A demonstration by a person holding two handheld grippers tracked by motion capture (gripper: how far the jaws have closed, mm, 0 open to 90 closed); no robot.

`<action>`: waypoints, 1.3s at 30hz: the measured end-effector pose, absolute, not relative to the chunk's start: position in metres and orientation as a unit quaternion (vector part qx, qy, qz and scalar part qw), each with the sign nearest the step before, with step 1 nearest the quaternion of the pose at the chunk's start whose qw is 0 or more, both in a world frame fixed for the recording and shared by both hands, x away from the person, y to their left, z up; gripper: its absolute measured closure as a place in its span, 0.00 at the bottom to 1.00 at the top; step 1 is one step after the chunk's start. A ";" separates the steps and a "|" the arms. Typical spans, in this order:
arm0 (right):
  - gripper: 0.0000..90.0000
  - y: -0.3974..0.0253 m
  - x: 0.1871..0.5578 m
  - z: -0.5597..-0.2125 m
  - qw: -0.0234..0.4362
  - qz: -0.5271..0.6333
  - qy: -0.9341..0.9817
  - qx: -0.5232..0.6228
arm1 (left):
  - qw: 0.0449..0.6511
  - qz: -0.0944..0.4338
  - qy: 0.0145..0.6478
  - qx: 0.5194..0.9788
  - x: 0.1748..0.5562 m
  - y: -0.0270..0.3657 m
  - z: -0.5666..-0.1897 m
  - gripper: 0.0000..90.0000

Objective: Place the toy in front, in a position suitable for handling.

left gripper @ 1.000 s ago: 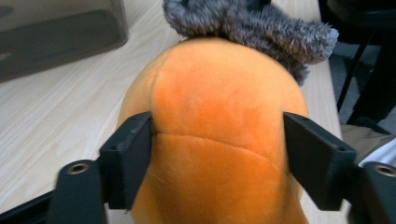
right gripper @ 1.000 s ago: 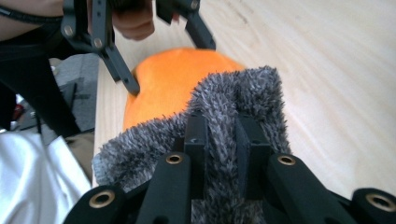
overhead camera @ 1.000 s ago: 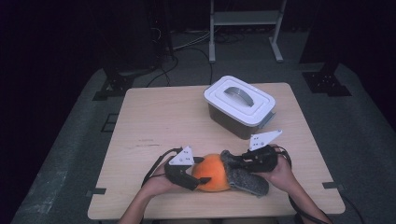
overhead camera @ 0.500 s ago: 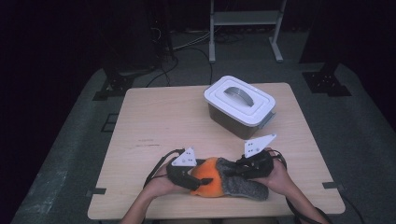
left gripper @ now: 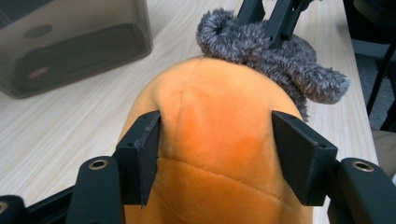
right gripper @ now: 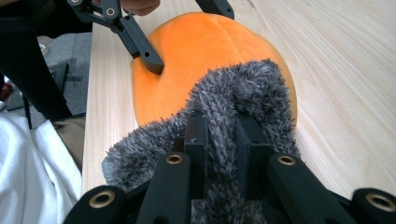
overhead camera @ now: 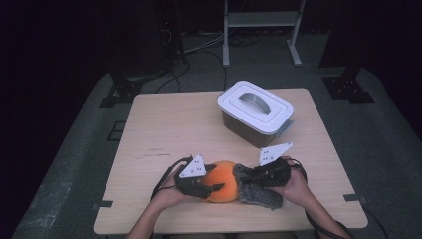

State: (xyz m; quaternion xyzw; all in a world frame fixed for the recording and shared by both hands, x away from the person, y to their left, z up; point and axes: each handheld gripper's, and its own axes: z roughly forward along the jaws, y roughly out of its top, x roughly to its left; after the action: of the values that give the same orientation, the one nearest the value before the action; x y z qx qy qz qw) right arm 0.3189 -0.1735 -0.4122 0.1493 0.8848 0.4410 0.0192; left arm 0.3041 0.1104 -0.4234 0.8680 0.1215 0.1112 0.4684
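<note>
High view: a person sits at the near edge of a light wooden table [overhead camera: 164, 124], forearms coming in from the bottom, a gripper in each hand meeting over a plush toy near the front edge; the orange plush body [overhead camera: 222, 180] lies between the two tools, with the grey fuzzy part [overhead camera: 255, 192] just to its right; the left gripper [overhead camera: 213, 188] points right, its jaws set on either side of the orange body and touching it, as the left gripper view [left gripper: 215, 154] confirms; the right gripper [right gripper: 219, 140] points left, its jaws pressed together on the grey fuzz and pinching it; the step in hand looks like gripping the toy from both ends, perhaps to lift or reposition it; the next move probably calls for both hands rising together so the soft body does not slip; a closed white-lidded storage box [overhead camera: 255, 106] stands well apart toward the far right, possibly where the toy belongs
</note>
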 end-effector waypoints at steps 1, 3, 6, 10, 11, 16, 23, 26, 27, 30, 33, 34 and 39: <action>0.85 -0.174 0.318 -0.412 0.020 0.442 0.884 0.149 | 0.468 0.108 0.121 0.869 0.304 0.111 -0.424 0.40; 0.85 -0.173 0.315 -0.407 0.021 0.458 0.877 0.145 | 0.471 0.097 0.115 0.869 0.304 0.111 -0.427 0.39; 0.85 -0.169 0.313 -0.400 0.020 0.487 0.863 0.134 | 0.474 0.087 0.101 0.870 0.301 0.107 -0.428 0.38; 0.85 -0.161 0.314 -0.407 0.016 0.472 0.871 0.135 | 0.467 0.083 0.097 0.875 0.301 0.106 -0.427 0.32; 0.85 -0.160 0.315 -0.409 0.013 0.470 0.872 0.135 | 0.468 0.079 0.100 0.875 0.301 0.106 -0.426 0.29; 0.85 -0.157 0.312 -0.411 0.008 0.464 0.876 0.129 | 0.478 0.058 0.126 0.868 0.307 0.109 -0.421 0.18; 0.85 -0.165 0.315 -0.414 0.007 0.449 0.883 0.138 | 0.456 0.066 0.115 0.880 0.308 0.117 -0.427 0.35; 0.85 -0.172 0.317 -0.418 0.002 0.439 0.885 0.152 | 0.455 0.052 0.119 0.881 0.312 0.125 -0.429 0.36; 0.85 -0.174 0.319 -0.420 0.000 0.435 0.887 0.157 | 0.456 0.049 0.120 0.881 0.312 0.127 -0.429 0.36; 0.85 -0.177 0.321 -0.422 0.001 0.425 0.890 0.162 | 0.453 0.044 0.121 0.882 0.314 0.131 -0.430 0.36; 0.85 -0.177 0.322 -0.420 0.005 0.425 0.890 0.163 | 0.450 0.039 0.119 0.884 0.314 0.135 -0.430 0.36; 0.85 -0.177 0.322 -0.419 0.007 0.429 0.889 0.163 | 0.450 0.037 0.121 0.884 0.315 0.136 -0.430 0.36; 0.84 -0.168 0.316 -0.408 0.004 0.464 0.874 0.145 | 0.450 0.032 0.118 0.885 0.315 0.137 -0.430 0.34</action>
State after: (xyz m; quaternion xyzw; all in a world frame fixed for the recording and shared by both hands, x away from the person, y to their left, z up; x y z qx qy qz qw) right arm 0.3160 -0.1679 -0.4080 0.1447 0.8742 0.4635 0.0042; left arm 0.3148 0.1366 -0.4303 0.8848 0.1176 0.0320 0.4498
